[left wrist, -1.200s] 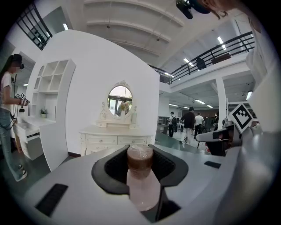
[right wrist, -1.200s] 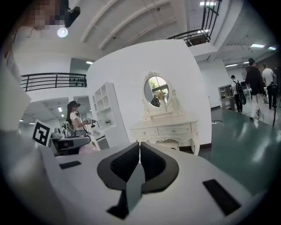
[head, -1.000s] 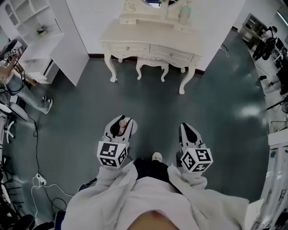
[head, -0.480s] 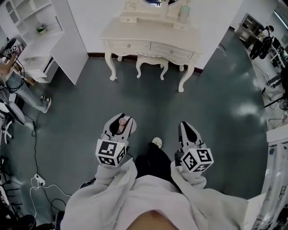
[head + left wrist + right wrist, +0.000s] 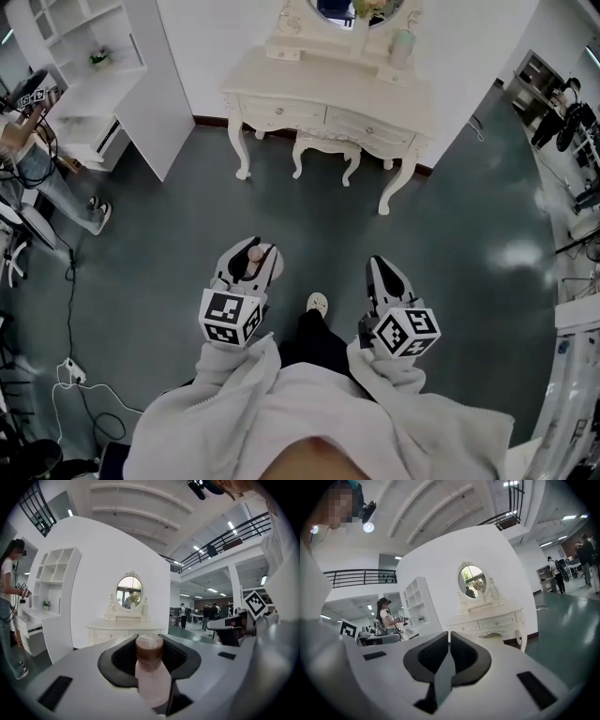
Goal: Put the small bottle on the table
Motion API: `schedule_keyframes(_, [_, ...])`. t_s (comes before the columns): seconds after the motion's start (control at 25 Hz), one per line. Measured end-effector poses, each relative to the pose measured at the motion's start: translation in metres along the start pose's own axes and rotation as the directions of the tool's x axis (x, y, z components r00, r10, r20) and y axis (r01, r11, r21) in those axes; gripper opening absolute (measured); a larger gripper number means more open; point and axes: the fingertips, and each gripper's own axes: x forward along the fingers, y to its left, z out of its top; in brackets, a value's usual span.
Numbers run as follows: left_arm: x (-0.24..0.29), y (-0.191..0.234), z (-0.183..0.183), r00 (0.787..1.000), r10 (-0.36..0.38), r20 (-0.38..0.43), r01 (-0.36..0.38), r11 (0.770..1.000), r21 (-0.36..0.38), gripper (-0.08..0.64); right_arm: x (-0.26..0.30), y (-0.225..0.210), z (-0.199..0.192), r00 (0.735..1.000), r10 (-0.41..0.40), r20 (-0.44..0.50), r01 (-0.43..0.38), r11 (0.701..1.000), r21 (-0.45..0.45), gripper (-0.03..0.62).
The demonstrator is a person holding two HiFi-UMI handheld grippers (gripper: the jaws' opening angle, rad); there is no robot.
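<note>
A wide hall with a dark green floor point(image 5: 450, 234) and white walls. Against the far wall stands a cream dressing table point(image 5: 328, 89) with curved legs and an oval mirror point(image 5: 361, 7) on top. A small matching stool point(image 5: 325, 150) is tucked under the front of the dressing table. A tall white shelf unit point(image 5: 103, 66) stands to the left of the dressing table, and another person point(image 5: 37, 169) stands beyond it at the room's edge.

The person with the tools stands well back from the dressing table, facing it, with both arms in pale sleeves held out over the floor. The left gripper point(image 5: 251, 258) is clamped on the small bottle point(image 5: 150, 667). The bottle has a pale pinkish body and a brown cap, and it stands upright between the dark pads. It is in the air in front of the dressing table, well apart from the tabletop.

The right gripper point(image 5: 380, 267) is level with the left one, on the side nearer the dressing table's right legs. Its jaws are pressed together with nothing between them. A light shoe point(image 5: 318, 303) shows on the floor between the two tools.
</note>
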Motion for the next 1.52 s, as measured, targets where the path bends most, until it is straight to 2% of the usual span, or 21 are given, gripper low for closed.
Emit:
schedule_keyframes(0.16, [0.035,0.016,0.013,1.000,0.025,0.003,-0.025,1.000,0.013,0.140,0.038,-0.021,0.014,1.000,0.020,-0.019,-0.020,1.000,0.016,0.038])
schedule_keyframes(0.32, [0.073,0.032,0.020,0.999,0.038,-0.003,-0.038,0.999,-0.008,0.140,0.076,-0.047,0.020,0.999,0.018,-0.048,-0.017,0.999,0.033,0.039])
schedule_keyframes(0.76, [0.160,0.052,0.029,0.998,0.059,-0.018,-0.059,0.998,-0.023,0.140,0.147,-0.098,0.050,0.996,0.022,-0.082,-0.021,1.000,0.014,0.039])
schedule_keyframes(1.12, [0.189,0.052,0.039,0.996,0.084,0.013,-0.084,0.996,-0.007,0.140,0.172,-0.119,0.067,0.995,0.049,-0.082,-0.050,0.999,-0.003,0.039])
schedule_keyframes(1.52, [0.190,0.038,0.027,0.997,0.073,-0.022,-0.073,0.997,-0.014,0.140,0.170,-0.124,0.042,0.988,0.081,-0.135,-0.077,0.996,0.036,0.040])
